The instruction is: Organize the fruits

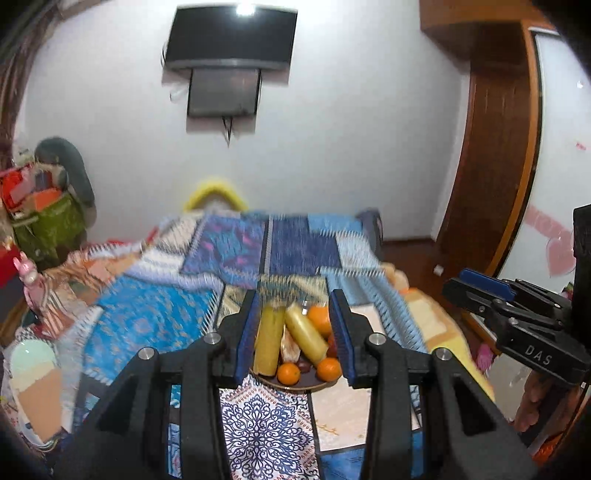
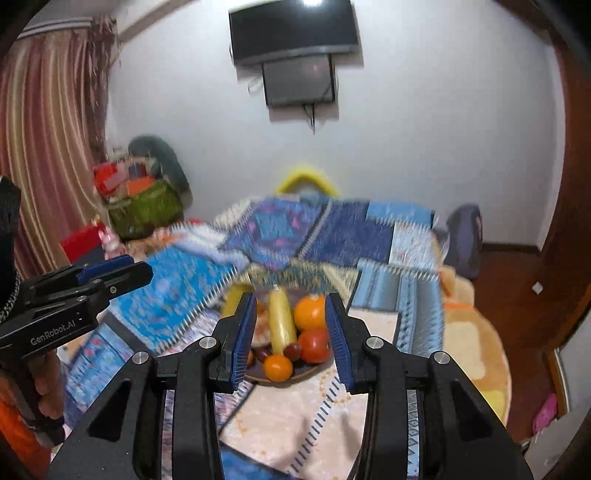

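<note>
Both grippers hover w/ jaws apart, nothing held: left gripper, right gripper; fruit plate sits ahead on the quilt — I'd drop slowly, pick one orange at the near edge; avoid nudging bananas.

A dark television is hanging on the white wall, striped curtains are draping left, and a patchwork quilt is covering the bed.
</note>
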{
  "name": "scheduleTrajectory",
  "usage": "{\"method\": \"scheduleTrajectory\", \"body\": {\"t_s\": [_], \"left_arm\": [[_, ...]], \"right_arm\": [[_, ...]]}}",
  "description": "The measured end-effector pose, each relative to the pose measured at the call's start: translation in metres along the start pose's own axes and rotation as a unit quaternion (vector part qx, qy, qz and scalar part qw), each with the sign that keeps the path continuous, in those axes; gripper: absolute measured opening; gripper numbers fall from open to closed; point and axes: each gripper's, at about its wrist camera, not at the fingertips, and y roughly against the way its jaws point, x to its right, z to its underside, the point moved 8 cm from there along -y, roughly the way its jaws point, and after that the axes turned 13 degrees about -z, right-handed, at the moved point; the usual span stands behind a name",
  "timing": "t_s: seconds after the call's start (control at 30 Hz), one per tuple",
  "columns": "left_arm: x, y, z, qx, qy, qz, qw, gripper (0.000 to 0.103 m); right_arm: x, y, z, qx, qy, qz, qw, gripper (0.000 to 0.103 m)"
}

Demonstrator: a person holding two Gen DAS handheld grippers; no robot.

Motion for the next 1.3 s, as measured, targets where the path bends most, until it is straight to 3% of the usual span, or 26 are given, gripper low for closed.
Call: {"method": "scheduleTrajectory", "body": {"t_s": [0.17,0.3,0.4,0.53,0.6,0.83,1.3], "left_arm": [[-0.001,0.065,-0.022,0.062,-0.003,-0.004,0.998,0.038],[-0.003,0.104,-0.032,0.103,0.001,-0.01,0.9946,0.061],[-0.002,0.128,-0.034,0.122,0.001,-0.01,0.9924,0.071],[-0.004,0.147,-0.031,0.136,0.003,-0.02,0.9905,0.093],[-0.005,0.152,-0.03,0.139,0.006,-0.022,0.99,0.096],[-0.005,0.165,-0.024,0.143,0.003,-0.025,0.9894,0.101],[-0.001,0.173,-0.018,0.145,0.0,-0.025,0.9892,0.102]], "right_arm": [[-0.036,0.057,-0.026,0.067,0.021,0.0,0.998,0.035],[-0.062,0.092,-0.037,0.112,0.039,0.002,0.993,0.036],[-0.075,0.111,-0.038,0.135,0.044,0.003,0.99,0.046],[-0.082,0.124,-0.032,0.154,0.045,0.015,0.987,0.068],[-0.083,0.126,-0.03,0.16,0.047,0.025,0.986,0.078],[-0.085,0.138,-0.029,0.176,0.046,0.042,0.982,0.099],[-0.09,0.143,-0.016,0.172,0.056,0.056,0.982,0.103]]}}
